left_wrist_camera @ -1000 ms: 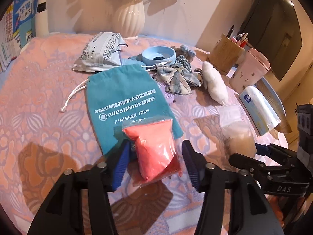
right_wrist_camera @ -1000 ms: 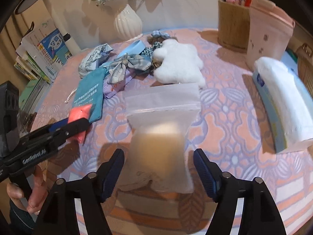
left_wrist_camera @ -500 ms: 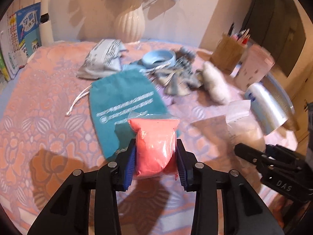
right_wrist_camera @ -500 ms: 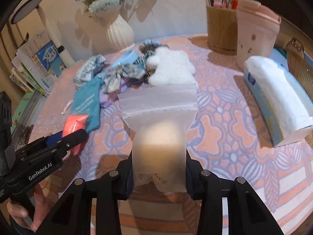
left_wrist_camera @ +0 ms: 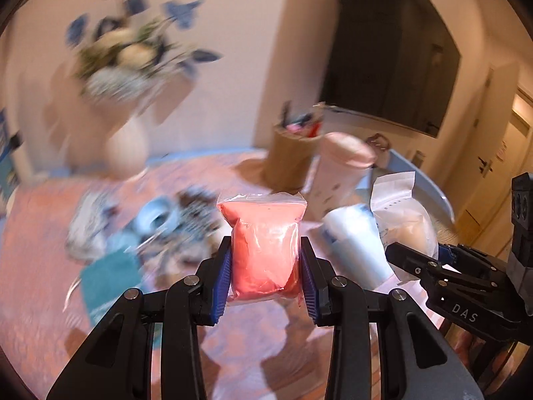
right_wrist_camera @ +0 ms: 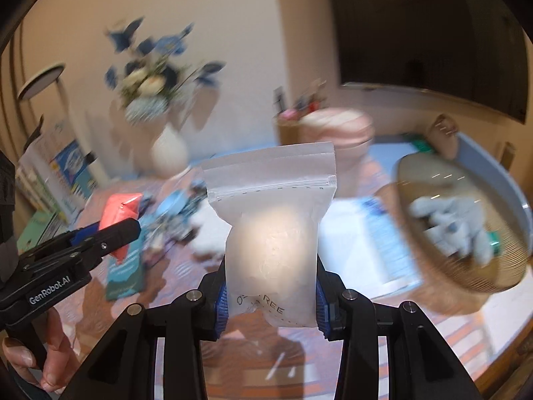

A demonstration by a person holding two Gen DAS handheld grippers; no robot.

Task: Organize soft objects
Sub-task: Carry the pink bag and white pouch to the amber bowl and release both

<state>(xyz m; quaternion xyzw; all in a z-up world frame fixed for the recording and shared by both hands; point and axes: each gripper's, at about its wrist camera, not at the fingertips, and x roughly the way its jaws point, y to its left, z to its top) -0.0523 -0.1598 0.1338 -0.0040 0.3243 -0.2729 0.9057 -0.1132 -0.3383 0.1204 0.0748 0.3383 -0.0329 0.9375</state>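
Soft packets sit in both of our hands at once. Our left hand-held gripper [left_wrist_camera: 265, 275] is clenched on the pink bag [left_wrist_camera: 265, 246], a clear pouch packed with coral-pink filling, pinched at its lower half between the blue pads [left_wrist_camera: 224, 280] and standing upright above the worktop [left_wrist_camera: 40, 300]. Our right hand-held gripper [right_wrist_camera: 270, 300] is clenched the same way on the frosted zip bag [right_wrist_camera: 271, 233], whose pale rounded contents fill its lower part while the sealed flat top rises above them; it too is held clear of the worktop.

Each view catches the other tool. From the left wrist, the right hand-held gripper [left_wrist_camera: 416, 260] shows at the right edge with the frosted zip bag [left_wrist_camera: 401, 213] standing up from it. From the right wrist, the left hand-held gripper [right_wrist_camera: 110, 233] reaches in from the left with the pink bag [right_wrist_camera: 120, 213] in it, our bare fingers [right_wrist_camera: 56, 356] wrapped round its handle.

Below, heavily blurred, lie a teal drawstring pouch [left_wrist_camera: 110, 280], a jumble of fabric pieces [left_wrist_camera: 190, 226] and a white tissue pack [left_wrist_camera: 356, 243] on the pink patterned cloth. A vase of flowers [right_wrist_camera: 166, 146] and a pink lidded cup [right_wrist_camera: 336, 126] stand further back. To the right, a woven basket [right_wrist_camera: 483, 280] holds something pale and fluffy [right_wrist_camera: 453, 220].
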